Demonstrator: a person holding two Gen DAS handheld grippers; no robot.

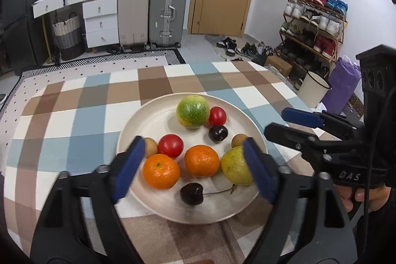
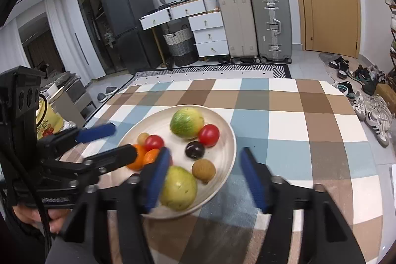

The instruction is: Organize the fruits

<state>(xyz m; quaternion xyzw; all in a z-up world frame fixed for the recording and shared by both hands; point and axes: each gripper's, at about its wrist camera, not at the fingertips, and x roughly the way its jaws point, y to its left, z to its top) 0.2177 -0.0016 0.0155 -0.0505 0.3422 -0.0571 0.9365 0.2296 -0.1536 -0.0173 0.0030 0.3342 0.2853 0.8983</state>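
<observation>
Checked cloth in blue, brown and white [image 1: 74, 115] covers the table, and suitcases [image 1: 168, 14], a drawer unit and a shoe rack [image 1: 314, 24] are seen behind it in a cluttered room. All the fruit is gathered on a cream plate [image 1: 138, 120] near the middle of the cloth.

On the plate, as seen from the left wrist, a large green-and-yellow fruit [image 1: 193, 111] lies at about 12 o'clock with a red tomato [image 1: 217, 115] touching it and a dark cherry [image 1: 217, 133] just below. A second tomato [image 1: 170, 145] sits near the centre, beside a small brown fruit [image 1: 150, 147] at 9 o'clock. Two tangerines [image 1: 160, 171] [image 1: 202, 160] are placed side by side toward 6 o'clock, a stemmed cherry [image 1: 191, 193] lies below them, and a yellow-green pear-like fruit [image 1: 236, 166] rests at 4 o'clock, with another brown fruit [image 1: 238, 140] behind it.

The left gripper [image 1: 193, 165] is held with its jaws wide apart above the near half of the plate; nothing is clamped. The right gripper [image 2: 205, 177] is likewise spread and empty, poised over the plate's right rim, the pear-like fruit just beside its left pad.

No fruit appears to have been sorted out yet, so the step in hand is judged to be a first pick. A lowering of one gripper around a single fruit is called for, with neighbours left unnudged; no destination container is visible.
</observation>
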